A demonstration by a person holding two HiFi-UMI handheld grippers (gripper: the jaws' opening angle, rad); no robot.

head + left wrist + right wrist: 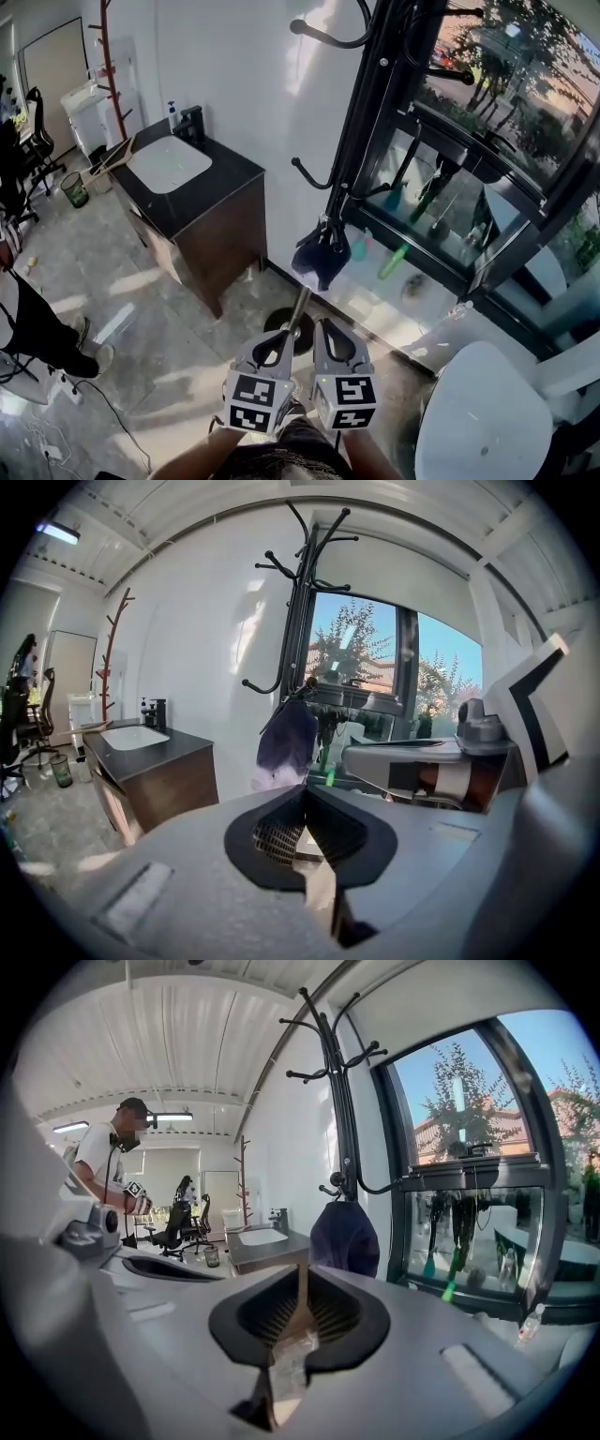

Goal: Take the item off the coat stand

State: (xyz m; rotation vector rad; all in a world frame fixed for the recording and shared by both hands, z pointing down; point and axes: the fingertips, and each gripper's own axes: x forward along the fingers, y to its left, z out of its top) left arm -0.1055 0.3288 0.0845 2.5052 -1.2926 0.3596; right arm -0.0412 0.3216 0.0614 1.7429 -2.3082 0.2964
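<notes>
A black coat stand [361, 141] rises by the window, and a dark blue cloth item [321, 255] hangs from one of its low hooks. The same item shows ahead of the jaws in the left gripper view [286, 738] and in the right gripper view [344, 1238]. Both grippers are low in the head view, side by side, pointing at the stand and well short of the item. My left gripper [284, 333] [302, 794] has its jaws together with nothing between them. My right gripper [323, 326] [301, 1271] also has its tips meeting, empty.
A dark vanity cabinet with a white sink [171, 164] stands left of the stand. A brown wooden coat stand [111, 66] is in the far corner. A white round seat [483, 412] is at the right. A person [37, 328] stands at the left edge, with cables on the floor.
</notes>
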